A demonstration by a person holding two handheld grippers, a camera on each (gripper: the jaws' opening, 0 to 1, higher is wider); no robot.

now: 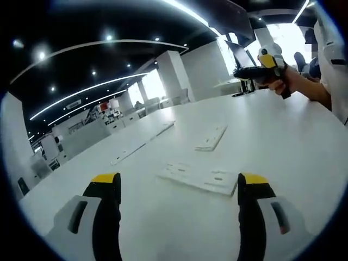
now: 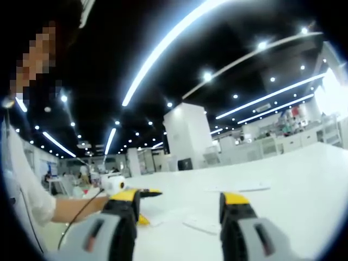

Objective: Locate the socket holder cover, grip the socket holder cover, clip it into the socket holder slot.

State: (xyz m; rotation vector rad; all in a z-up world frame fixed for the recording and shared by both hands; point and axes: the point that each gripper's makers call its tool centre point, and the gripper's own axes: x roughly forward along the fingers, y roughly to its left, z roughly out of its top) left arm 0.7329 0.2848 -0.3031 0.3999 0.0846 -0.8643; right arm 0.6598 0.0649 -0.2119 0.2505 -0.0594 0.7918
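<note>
A flat white plate with rectangular cutouts point(image 1: 198, 178) lies on the white table point(image 1: 283, 141), just ahead of my left gripper point(image 1: 179, 178). The left jaws stand wide apart with nothing between them. A smaller white rectangular piece point(image 1: 212, 138) lies farther back. I cannot tell which piece is the socket holder cover. My right gripper point(image 1: 258, 70) hovers over the table's far right, held by a hand point(image 1: 288, 84). In the right gripper view, my right gripper point(image 2: 180, 197) is open and empty above the table. A thin white piece point(image 2: 201, 225) lies below it.
A long thin white strip point(image 1: 142, 142) lies on the table to the left of the pieces. The left gripper point(image 2: 122, 187), held on a bare forearm point(image 2: 76, 209), comes in from the left of the right gripper view. White office pillars point(image 1: 174, 76) and desks stand beyond the table.
</note>
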